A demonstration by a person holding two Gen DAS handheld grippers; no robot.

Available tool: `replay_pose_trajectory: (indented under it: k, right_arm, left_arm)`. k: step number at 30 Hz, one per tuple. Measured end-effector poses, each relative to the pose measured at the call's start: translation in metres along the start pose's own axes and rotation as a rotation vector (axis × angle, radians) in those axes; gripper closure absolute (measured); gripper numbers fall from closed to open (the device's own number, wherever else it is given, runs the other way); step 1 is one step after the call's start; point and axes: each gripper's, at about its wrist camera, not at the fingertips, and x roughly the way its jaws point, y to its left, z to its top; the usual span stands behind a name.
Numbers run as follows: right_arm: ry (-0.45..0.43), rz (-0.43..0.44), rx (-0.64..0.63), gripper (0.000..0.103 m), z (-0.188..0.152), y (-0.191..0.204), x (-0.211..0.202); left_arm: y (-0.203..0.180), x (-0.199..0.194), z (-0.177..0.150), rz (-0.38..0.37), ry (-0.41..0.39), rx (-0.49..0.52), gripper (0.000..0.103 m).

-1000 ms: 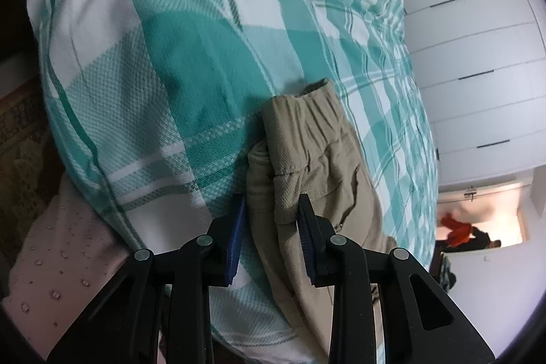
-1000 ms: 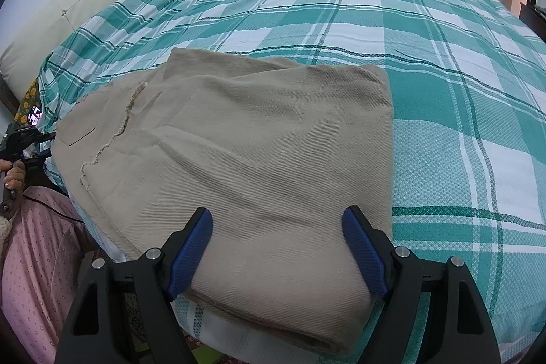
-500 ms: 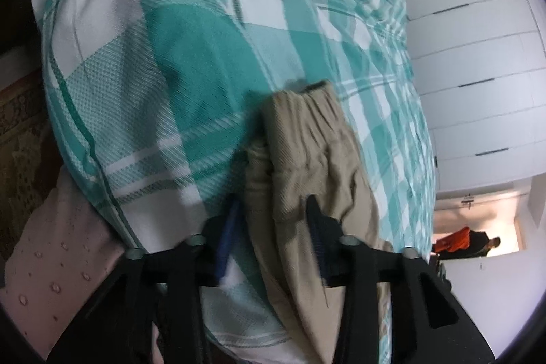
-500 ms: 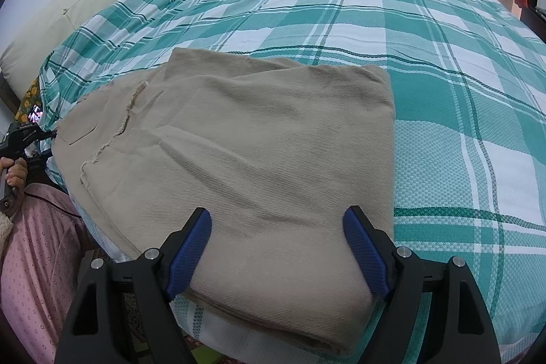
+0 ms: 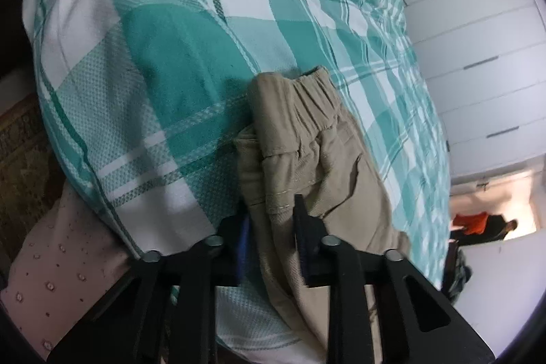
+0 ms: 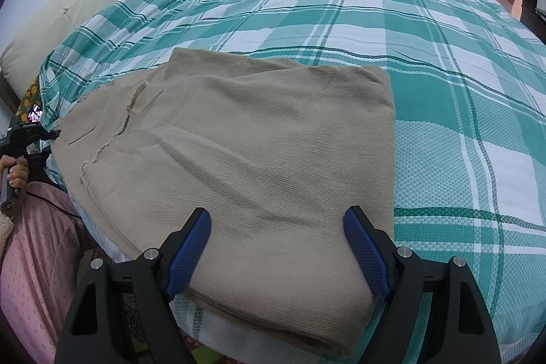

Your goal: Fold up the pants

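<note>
Right gripper (image 6: 277,248) hangs wide open over the near edge of the folded tan pants (image 6: 245,152), fingers straddling cloth, on the green plaid bedspread (image 6: 443,57); person's hand (image 6: 15,171) at nine o'clock.

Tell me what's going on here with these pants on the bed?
A person is folding tan pants on a bed with a green plaid cover, holding a hand-held gripper in each hand. The left hand-held gripper has just been closing and now pinches the fabric by the waistband end. The right hand-held gripper is open, hovering over the folded end near the bed's edge without gripping. The pants already lie folded over.
</note>
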Motion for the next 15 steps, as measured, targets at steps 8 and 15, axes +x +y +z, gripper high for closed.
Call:
replay_pose_trajectory:
  k: [8,15]
  right_arm:
    - [0.001,-0.001,-0.004,0.023,0.000,-0.001,0.000]
    - [0.001,-0.003,-0.003,0.023,0.001,-0.001,-0.001]
  left_arm:
    - [-0.045,-0.036,-0.011,0.019,-0.067,0.151,0.094]
    - [-0.186,-0.086,-0.090,-0.012,-0.146,0.639,0.094]
